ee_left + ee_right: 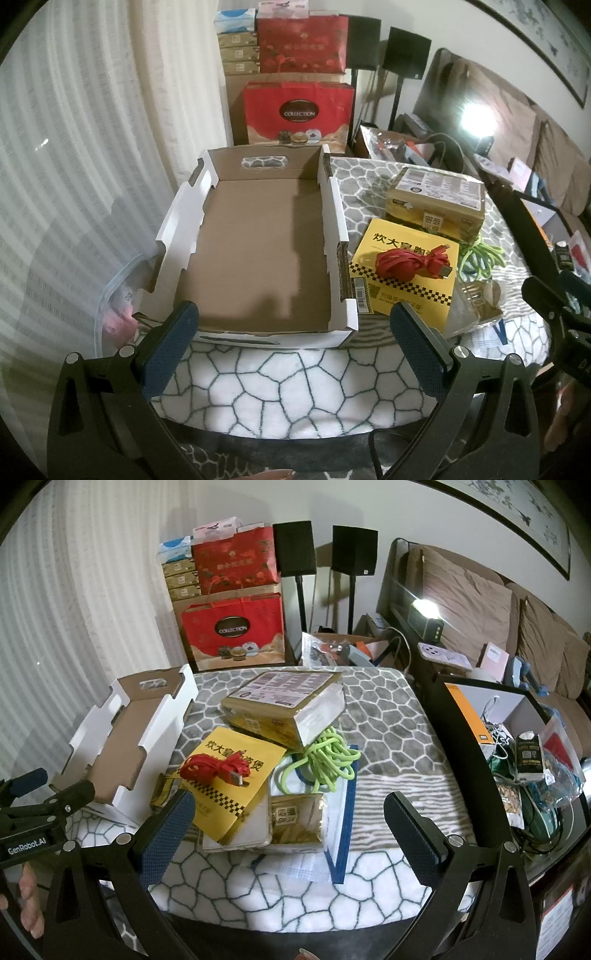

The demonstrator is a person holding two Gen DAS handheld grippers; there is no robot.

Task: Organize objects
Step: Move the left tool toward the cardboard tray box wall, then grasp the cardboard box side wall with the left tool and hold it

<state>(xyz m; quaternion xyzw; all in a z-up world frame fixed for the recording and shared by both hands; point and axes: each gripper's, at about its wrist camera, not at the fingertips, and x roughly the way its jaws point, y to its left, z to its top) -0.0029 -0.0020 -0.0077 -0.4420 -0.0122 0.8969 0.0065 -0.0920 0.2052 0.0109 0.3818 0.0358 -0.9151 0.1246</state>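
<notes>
An empty cardboard tray (258, 240) with white outer walls sits on the patterned table, left side; it also shows in the right wrist view (125, 738). Right of it lies a yellow box (402, 291) (236, 794) with a coiled red cable (410, 263) (214, 768) on top. Behind is a gold tissue pack (436, 203) (284, 705), and a green cord (480, 258) (325, 760) lies beside it. A small gold pack (295, 821) rests on a white and blue mask packet (332, 842). My left gripper (291, 354) is open in front of the tray. My right gripper (288, 834) is open before the pile.
Red gift bags (299, 110) and stacked boxes stand behind the table. A clear plastic bin (114, 314) is left of the tray. A cluttered dark side table (517, 738) and a sofa (480, 609) are to the right. Two speakers on stands (354, 550) stand at the back.
</notes>
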